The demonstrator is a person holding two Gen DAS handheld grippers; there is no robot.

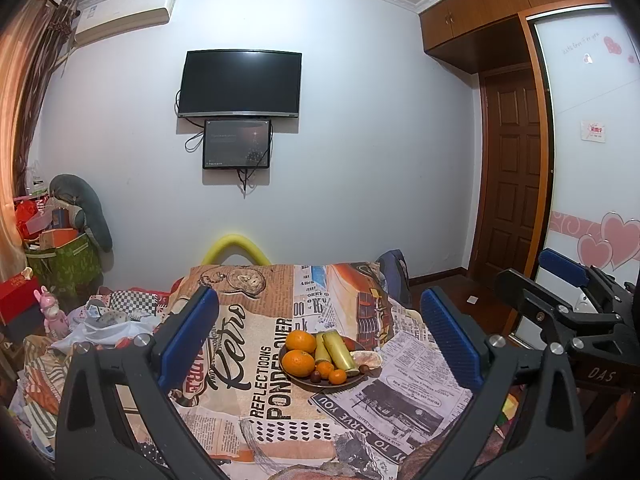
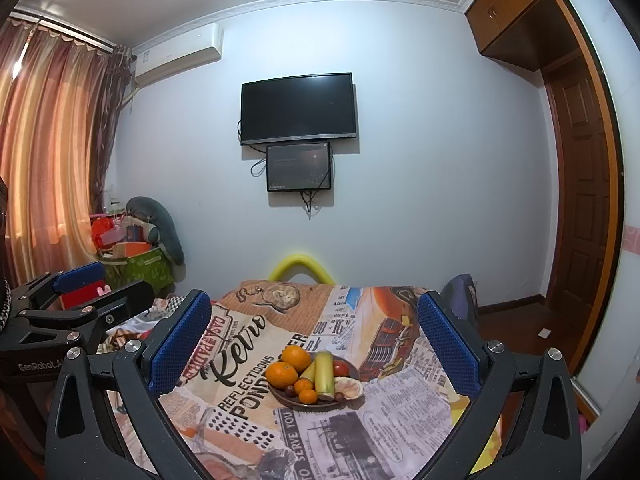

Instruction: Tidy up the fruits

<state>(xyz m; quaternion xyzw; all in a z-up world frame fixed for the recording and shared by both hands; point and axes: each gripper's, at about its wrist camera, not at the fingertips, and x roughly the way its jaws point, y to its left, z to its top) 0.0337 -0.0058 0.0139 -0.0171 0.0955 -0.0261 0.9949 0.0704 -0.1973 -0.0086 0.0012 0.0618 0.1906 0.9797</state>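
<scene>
A dark plate (image 1: 304,385) of fruit sits on the newspaper-print tablecloth (image 1: 256,408). It holds two large oranges (image 1: 301,341), small oranges (image 1: 337,377), yellow-green fruits (image 1: 339,353), small dark red fruits and a pale peeled piece (image 1: 366,359) at its right rim. The plate also shows in the right wrist view (image 2: 288,400). My left gripper (image 1: 320,336) is open and empty, held above and before the plate. My right gripper (image 2: 314,340) is open and empty too, beside the left one (image 2: 80,292).
A yellow chair back (image 1: 236,248) stands behind the table. Cluttered boxes and a green bag (image 1: 60,264) fill the left corner. A dark bag (image 1: 394,276) hangs at the table's far right. A wooden door (image 1: 512,184) and wardrobe lie right.
</scene>
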